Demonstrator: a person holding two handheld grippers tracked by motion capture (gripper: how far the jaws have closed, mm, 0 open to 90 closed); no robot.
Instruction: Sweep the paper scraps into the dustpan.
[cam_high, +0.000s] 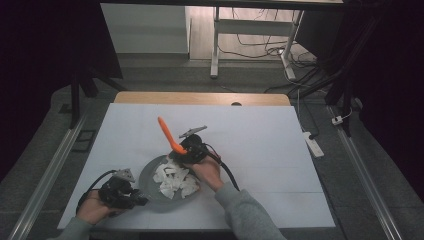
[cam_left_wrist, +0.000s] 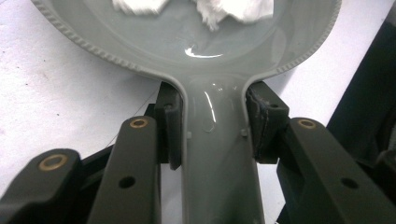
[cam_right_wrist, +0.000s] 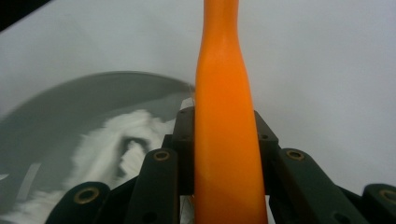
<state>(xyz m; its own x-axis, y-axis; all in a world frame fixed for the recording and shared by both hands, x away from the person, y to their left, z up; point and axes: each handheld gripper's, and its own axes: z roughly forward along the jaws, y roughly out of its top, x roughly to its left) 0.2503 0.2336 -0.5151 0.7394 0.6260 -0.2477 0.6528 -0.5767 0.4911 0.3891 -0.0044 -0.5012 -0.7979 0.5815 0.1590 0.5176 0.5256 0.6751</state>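
Grey pan (cam_high: 150, 187) sits near the front edge of the white table (cam_high: 260, 145), and on the left the left gripper (cam_high: 131, 196) has its jaws clamped on the pan's handle (cam_left_wrist: 217, 154), pads pressing both sides in the left gripper view. That hold looks settled, steadying the pan. Moving right, white torn pieces (cam_high: 172, 180) lie heaped in the pan, a loose pile with no sign of browning or sorting that I can make out. Over the pan's far rim, the right gripper (cam_high: 186, 151) is closed on an orange spatula (cam_high: 169, 134), its long end sticking up and away over the table. So both tools are picked up; the stirring or scooping of those pieces looks like what's left.
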